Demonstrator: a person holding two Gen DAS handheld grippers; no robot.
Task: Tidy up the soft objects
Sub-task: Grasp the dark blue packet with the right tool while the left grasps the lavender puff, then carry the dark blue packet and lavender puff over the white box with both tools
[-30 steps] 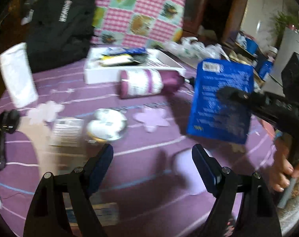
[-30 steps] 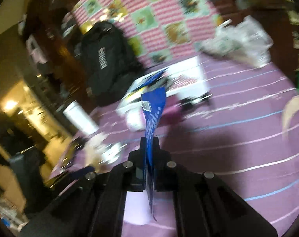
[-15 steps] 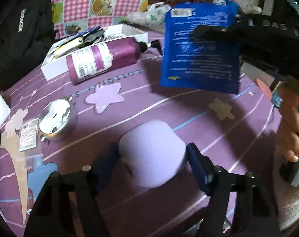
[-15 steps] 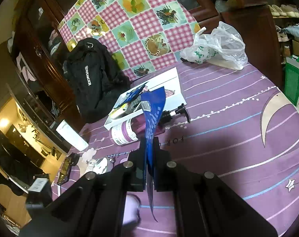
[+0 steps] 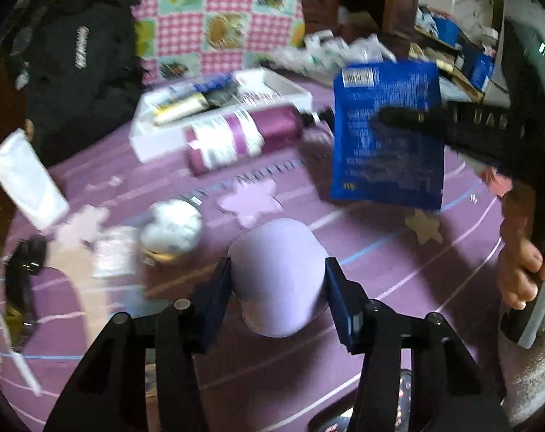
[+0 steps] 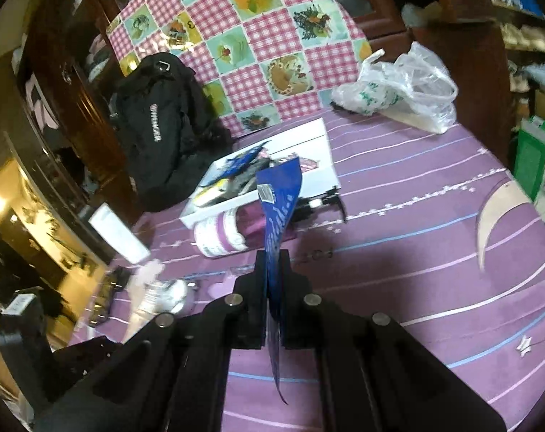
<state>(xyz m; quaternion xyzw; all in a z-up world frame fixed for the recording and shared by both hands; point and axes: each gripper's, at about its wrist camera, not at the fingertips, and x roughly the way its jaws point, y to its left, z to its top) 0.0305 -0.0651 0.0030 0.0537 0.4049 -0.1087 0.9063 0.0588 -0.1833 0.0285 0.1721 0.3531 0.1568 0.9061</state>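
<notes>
The left hand-held gripper [image 5: 277, 288] is clamped on a soft lilac object [image 5: 277, 273]; both blue finger pads [image 5: 214, 297] press against its sides, and the object bulges out between them. The lilac object sits low over the purple cloth [image 5: 398, 288] that covers the worktop; whether it touches the cloth cannot be told.

The right hand-held gripper [image 6: 273, 270] is closed on a blue pouch [image 6: 279, 216], with the fingers pressed together on its thin edge. In the left wrist view the blue pouch [image 5: 387, 136] hangs upright above the cloth, held near its right side by the right hand-held gripper [image 5: 409, 120], and the person's right hand [image 5: 520, 270] grips the handle at the frame's right edge.

Behind the pouch, a purple pump bottle [image 5: 243, 136] lies on its side on the cloth. Just beyond the bottle stands an open white box [image 5: 222, 108] that holds several small items; these are blurred. A round silver tin [image 5: 171, 226] lies to the left of the lilac object, with a small clear packet [image 5: 112, 255] just beside it. A white tube [image 5: 27, 180] lies near the left edge of the cloth. A black backpack [image 6: 160, 133] leans against a pink chequered cloth [image 6: 243, 36] at the back. A clear plastic bag [image 6: 398, 90] rests at the far right of the worktop.
</notes>
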